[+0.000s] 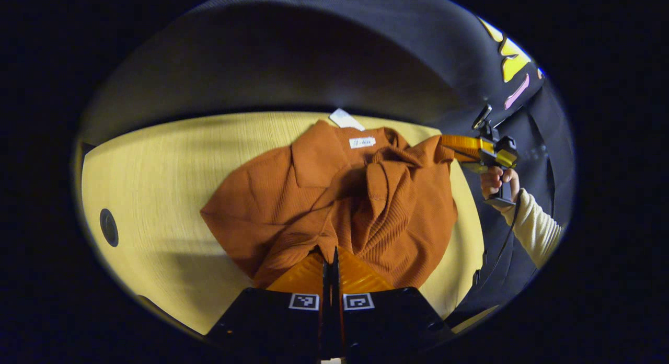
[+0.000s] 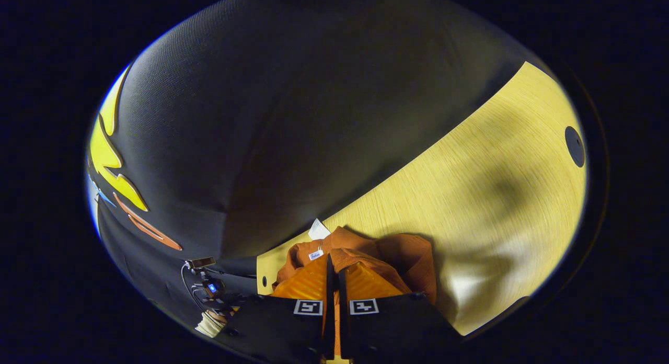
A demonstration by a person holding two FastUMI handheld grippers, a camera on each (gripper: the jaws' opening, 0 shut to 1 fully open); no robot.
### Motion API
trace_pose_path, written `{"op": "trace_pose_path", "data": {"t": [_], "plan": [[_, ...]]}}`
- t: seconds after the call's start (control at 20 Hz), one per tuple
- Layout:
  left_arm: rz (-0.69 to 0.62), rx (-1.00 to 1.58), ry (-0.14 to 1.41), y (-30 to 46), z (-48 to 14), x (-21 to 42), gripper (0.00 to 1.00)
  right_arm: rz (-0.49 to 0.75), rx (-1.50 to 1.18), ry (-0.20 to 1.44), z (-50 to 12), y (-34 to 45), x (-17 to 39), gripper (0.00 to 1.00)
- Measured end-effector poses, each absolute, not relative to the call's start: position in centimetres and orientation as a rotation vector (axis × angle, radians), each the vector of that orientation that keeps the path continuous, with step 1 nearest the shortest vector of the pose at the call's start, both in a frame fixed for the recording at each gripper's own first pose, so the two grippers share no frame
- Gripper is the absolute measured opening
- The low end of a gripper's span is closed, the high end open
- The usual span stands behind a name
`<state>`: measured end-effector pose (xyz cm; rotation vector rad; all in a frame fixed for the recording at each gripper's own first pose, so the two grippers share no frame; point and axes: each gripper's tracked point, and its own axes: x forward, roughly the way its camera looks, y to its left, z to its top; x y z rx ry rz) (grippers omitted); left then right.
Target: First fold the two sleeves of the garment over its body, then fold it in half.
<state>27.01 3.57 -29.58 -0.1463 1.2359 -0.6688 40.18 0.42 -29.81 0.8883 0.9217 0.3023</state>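
Left gripper view, garment: the garment lies bunched at the middle of the surface, collar tag at 12 o'clock, folds heaped toward 3 o'clock; its near hem is hidden behind the fingers.
Left gripper view, left tool: the left tool sits at 6 o'clock, fingers pressed together with cloth bunched at their tips; that they pinch the cloth looks likely but the tips are partly buried.
Left gripper view, right tool: the right tool is at 3 o'clock, held by a hand with a pale sleeve; its tips meet the garment's edge, and the gap cannot be told.
Right gripper view, right tool: fingers nearly together at 6 o'clock, orange cloth showing in the slit between them.
Right gripper view, garment: only a bunched part with the tag shows, just beyond the tips; the rest is cut off below.
Right gripper view, surface: a dark round hole near 2 o'clock.
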Motion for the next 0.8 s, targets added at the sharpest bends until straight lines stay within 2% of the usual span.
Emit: {"op": "trace_pose_path", "data": {"t": [0.15,0.25,0.3,0.4,0.5,0.55,0.8], "plan": [[-0.681,-0.136,1.295,3.1,-29.1,25.9,0.03,0.302,0.885,0.926,-30.4,0.7,40.1,0.04],[-0.585,-0.08,1.348,4.8,-29.7,25.8,0.03,0.307,0.872,0.932,-30.5,0.7,40.0,0.04],[-0.582,-0.08,1.345,4.9,-29.3,25.9,0.03,0.318,0.863,0.933,-30.5,0.9,39.8,0.04],[-0.556,-0.066,1.291,5.0,-29.4,27.3,0.03,0.33,0.852,0.931,-30.4,1.1,39.7,0.04],[-0.477,-0.027,1.207,5.5,-30.1,29.8,0.03,0.334,0.872,0.919,-30.2,1.0,39.9,0.04],[-0.444,-0.022,1.14,5.5,-29.9,31.4,0.03,0.318,0.904,0.913,-30.1,0.8,40.2,0.02],[-0.326,-0.026,0.899,5.3,-28.8,36.6,0.03,0.172,1.148,0.872,-29.9,-1.3,40.6,0.04]]}}
